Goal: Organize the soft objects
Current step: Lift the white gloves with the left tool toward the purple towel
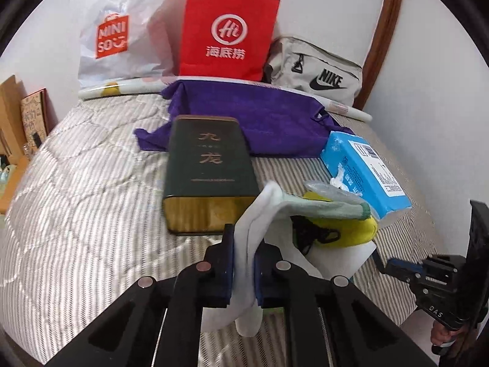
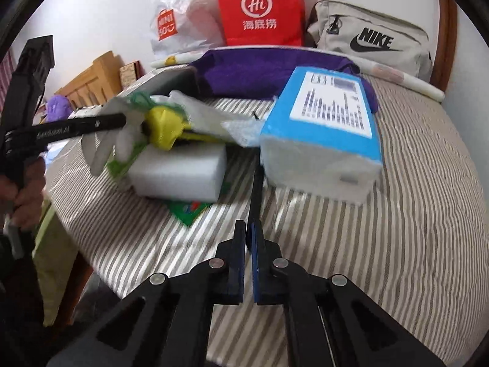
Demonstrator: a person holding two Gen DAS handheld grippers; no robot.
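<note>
Left tongs (image 1: 244, 270) are pinching a fold of the white glove (image 1: 262, 229), pads pressed on the cloth from both sides. The glove lies near me on the striped bed (image 1: 91, 183), draped over a small heap: a yellow soft item (image 1: 351, 229), a white foam block (image 2: 180, 174) under it, and a green packet (image 2: 189, 209) at the bottom. The glove's cuff runs right toward the blue tissue pack (image 1: 366, 165); the dark tin (image 1: 207, 171) stands just left of the heap. My judgement is that the glove is light, limp knit: it will sag and trail when raised, and may drag the crumpled clear plastic (image 1: 324, 188) lying on it. A mid-body fold is a fair hold; nearer the cuff would hang it straighter. The foam block looks light and springy and should be taken across its short sides. Right tongs (image 2: 248, 263) are pressed together; a thin dark strip runs between the pads toward the heap, but I cannot tell what it is or whether it is gripped. Both tools pitch downward at the bed. The left one enters from the left in the right wrist view, with a hand (image 2: 27, 195) around its handle. Far back, the purple towel (image 1: 259, 116) lies flat before the red bag (image 1: 226, 30).
</note>
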